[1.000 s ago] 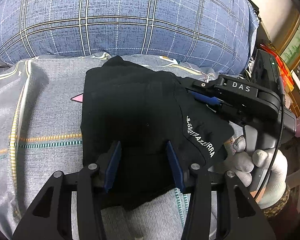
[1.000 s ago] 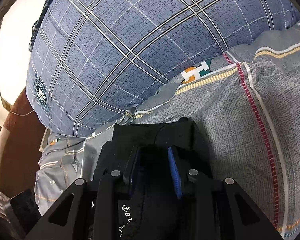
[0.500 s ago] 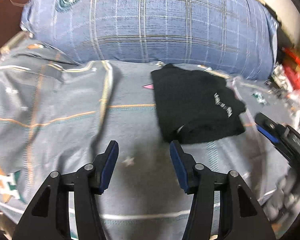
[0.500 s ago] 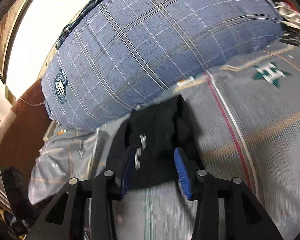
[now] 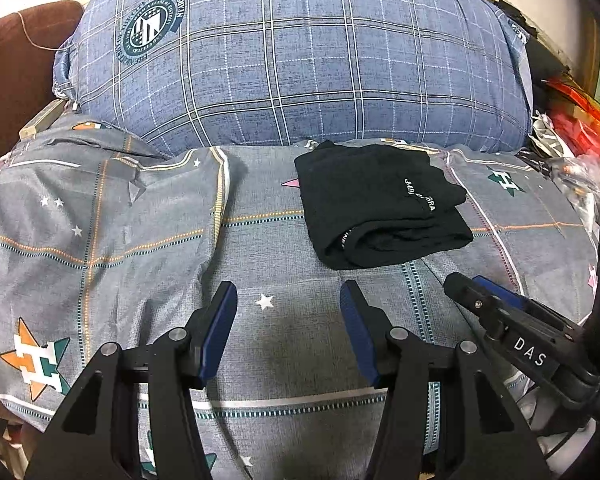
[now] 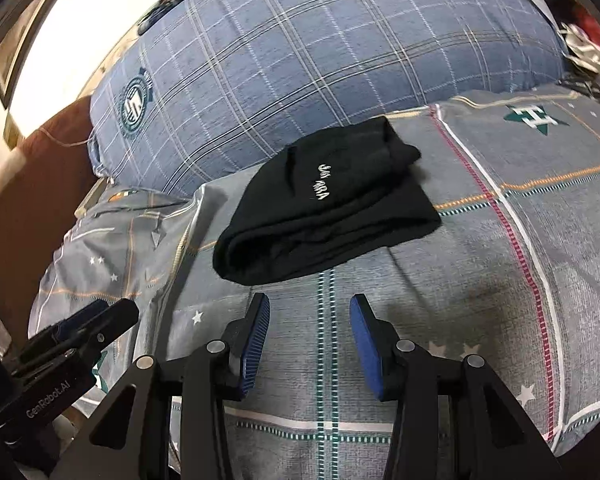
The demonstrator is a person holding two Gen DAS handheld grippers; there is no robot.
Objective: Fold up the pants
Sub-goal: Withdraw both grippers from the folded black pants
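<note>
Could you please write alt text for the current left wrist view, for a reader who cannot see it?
Folded black pants with white lettering lie on a grey star-patterned bedsheet, in front of a large blue plaid pillow. The open left gripper is in the foreground, empty, short of the pants, and the right gripper enters from the lower right.

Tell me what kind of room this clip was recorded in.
Most likely a bedroom, on a bed. The folded black pants lie on a grey star-print bedsheet, with a big blue plaid pillow behind them. Both the left gripper and right gripper are open above the sheet.
</note>
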